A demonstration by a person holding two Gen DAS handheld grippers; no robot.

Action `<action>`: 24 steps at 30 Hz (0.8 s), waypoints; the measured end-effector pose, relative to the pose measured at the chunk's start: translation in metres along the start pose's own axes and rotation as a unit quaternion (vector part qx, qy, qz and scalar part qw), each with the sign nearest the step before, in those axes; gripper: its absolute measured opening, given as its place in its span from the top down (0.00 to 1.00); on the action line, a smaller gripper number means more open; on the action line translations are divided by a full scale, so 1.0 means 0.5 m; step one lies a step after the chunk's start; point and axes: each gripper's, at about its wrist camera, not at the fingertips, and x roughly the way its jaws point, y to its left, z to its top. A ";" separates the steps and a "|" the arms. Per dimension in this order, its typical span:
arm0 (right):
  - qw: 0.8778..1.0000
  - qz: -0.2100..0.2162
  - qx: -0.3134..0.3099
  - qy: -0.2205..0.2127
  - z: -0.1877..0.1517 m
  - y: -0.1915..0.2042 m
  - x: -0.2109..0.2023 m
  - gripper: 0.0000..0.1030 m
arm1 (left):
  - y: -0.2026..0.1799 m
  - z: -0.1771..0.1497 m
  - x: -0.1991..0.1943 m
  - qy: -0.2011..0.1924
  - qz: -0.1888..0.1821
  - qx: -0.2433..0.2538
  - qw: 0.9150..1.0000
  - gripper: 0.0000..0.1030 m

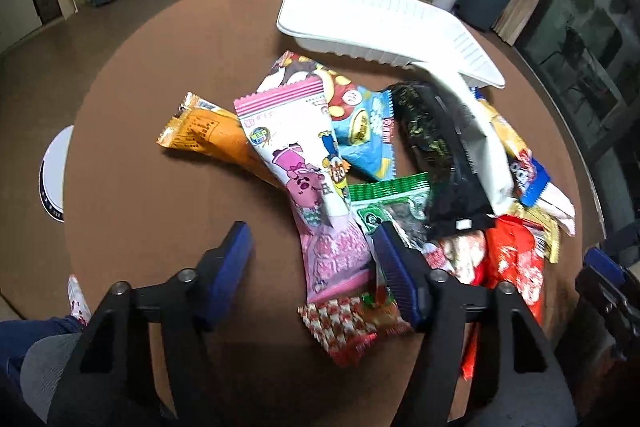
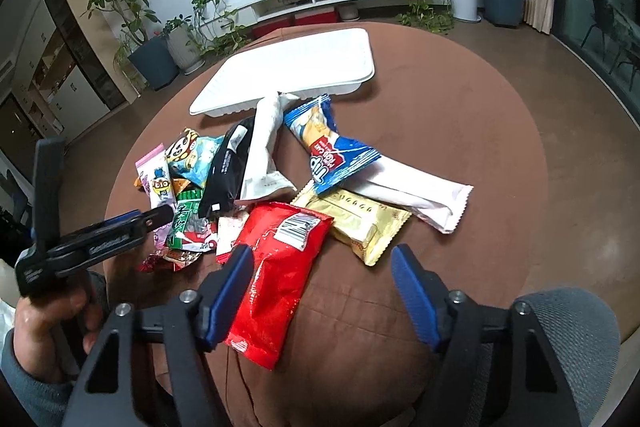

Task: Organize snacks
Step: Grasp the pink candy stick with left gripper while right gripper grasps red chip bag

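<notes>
A round brown table (image 2: 460, 131) stands before a white media shelf and potted plants. The left gripper (image 1: 314, 269) stands partly open, astride the lower end of the pink packet (image 1: 304, 163), pads not pressing it; the packet's long axis runs from 11 to 5 o'clock. The right gripper (image 2: 322, 291) stands partly open over the red packet (image 2: 276, 279), whose long axis runs 1 to 7 o'clock. The white tray (image 2: 288, 67) lies at 12 o'clock beyond the pile.

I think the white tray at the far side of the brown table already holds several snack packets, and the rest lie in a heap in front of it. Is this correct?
Not quite. The white tray holds nothing yet, as the right wrist view shows. The rest is right: it sits at the far side of the brown table, with the snack packets heaped in front of it.
</notes>
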 end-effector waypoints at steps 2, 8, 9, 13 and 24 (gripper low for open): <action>1.000 0.001 0.001 0.006 -0.001 0.000 0.008 0.28 | 0.000 0.010 0.014 0.001 -0.003 -0.003 1.000 0.42; 1.000 0.011 0.003 0.014 -0.001 -0.002 0.016 0.29 | -0.006 0.045 0.053 0.003 -0.008 0.005 1.000 0.73; 1.000 0.014 0.004 0.015 -0.001 -0.002 0.017 0.29 | -0.006 0.047 0.057 0.001 -0.010 0.006 1.000 0.75; 0.999 0.020 0.009 0.025 0.000 -0.006 0.023 0.32 | 0.000 0.056 0.067 -0.001 -0.024 0.005 1.000 0.79; 0.997 0.041 0.003 0.057 -0.008 0.039 0.050 0.34 | 0.051 0.039 0.039 -0.010 -0.069 -0.001 0.998 0.83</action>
